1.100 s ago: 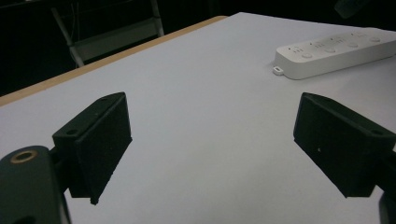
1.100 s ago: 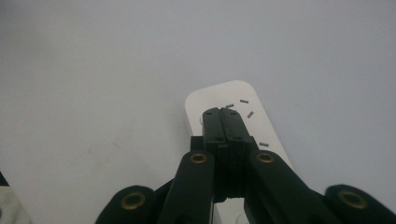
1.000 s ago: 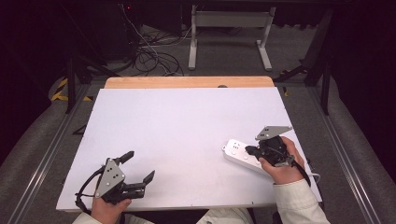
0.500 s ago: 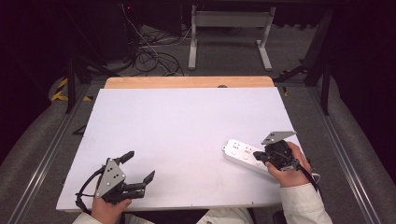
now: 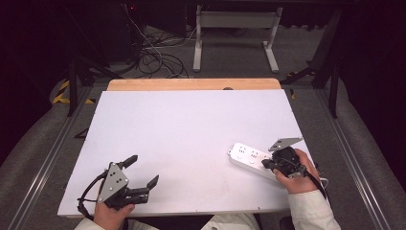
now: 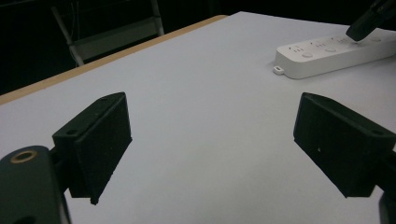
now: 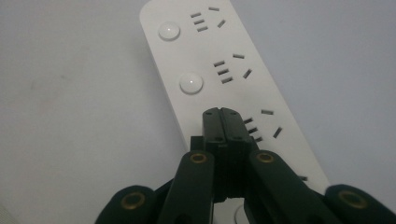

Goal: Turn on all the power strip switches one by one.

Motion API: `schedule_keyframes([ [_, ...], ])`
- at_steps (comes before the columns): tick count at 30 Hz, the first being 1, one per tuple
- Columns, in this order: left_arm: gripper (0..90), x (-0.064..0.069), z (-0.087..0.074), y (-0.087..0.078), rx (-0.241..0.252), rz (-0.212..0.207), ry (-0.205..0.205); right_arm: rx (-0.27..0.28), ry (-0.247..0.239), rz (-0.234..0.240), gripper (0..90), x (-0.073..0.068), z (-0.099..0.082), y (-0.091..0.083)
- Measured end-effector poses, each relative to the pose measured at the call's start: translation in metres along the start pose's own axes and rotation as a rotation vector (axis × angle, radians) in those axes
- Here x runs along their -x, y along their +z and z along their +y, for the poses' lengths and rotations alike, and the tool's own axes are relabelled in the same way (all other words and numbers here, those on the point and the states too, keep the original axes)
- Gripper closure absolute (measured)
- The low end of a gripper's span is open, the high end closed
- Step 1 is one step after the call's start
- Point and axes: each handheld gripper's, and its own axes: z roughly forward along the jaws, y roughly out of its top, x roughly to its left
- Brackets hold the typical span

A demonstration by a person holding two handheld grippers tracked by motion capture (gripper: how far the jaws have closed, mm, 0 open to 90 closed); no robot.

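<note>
A white power strip [image 5: 249,159] with round buttons lies on the white table [image 5: 191,129] at the front right; it is also in the right gripper view [image 7: 219,70] and the left gripper view [image 6: 327,53]. My right gripper [image 5: 265,164] is shut with nothing between its jaws, and its tip [image 7: 221,113] rests over the strip beside the third socket, where a button would sit. At the front left my left gripper [image 5: 142,172] stands open above bare table, its black fingers [image 6: 95,140] wide apart and empty.
A wooden strip [image 5: 191,85] edges the table's far side. Beyond it are a metal stand [image 5: 234,33] and loose cables [image 5: 153,57] on the floor. Grey rails [image 5: 48,153] run along both sides of the table.
My right gripper has come down and slightly toward the front edge, settling its shut tip onto the power strip. The left gripper has stayed put.
</note>
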Motion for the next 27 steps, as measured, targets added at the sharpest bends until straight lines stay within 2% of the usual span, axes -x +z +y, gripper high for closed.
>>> schedule_keyframes([
  [12,11.6,-0.0002,0.0000,-0.0002,-0.001,-0.002,0.002,-0.006,-0.003,0.002,90.0,-0.0008,-0.0008,0.0034],
  [27,11.6,0.0001,0.0001,-0.0009,0.001,0.002,0.009,-0.025,0.021,0.008,90.0,0.0001,-0.0001,0.0073],
])
